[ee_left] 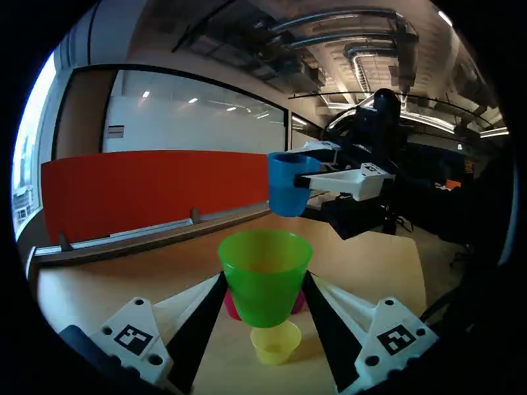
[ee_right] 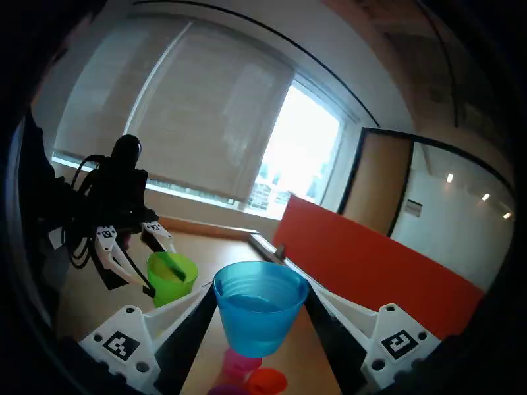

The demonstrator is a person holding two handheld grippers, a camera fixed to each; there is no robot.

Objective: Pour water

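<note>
I see the pale wood bench (ee_left: 99,283), lower frame; small yellow cup (ee_left: 275,342) and pink cup (ee_left: 230,308) stand on it.

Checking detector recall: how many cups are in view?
5 by colour: green cup in the left gripper, blue cup in the right gripper, yellow cup and pink cup on the table below the green one, orange cup beneath the blue. More may be hidden.

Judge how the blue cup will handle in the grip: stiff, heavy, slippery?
Blue cup looks like thin translucent plastic, so it probably flexes under a hard squeeze. Water sits partway up, so it is likely light but sloshy. Smooth tapered walls may slip in the right hand-held gripper.
</note>
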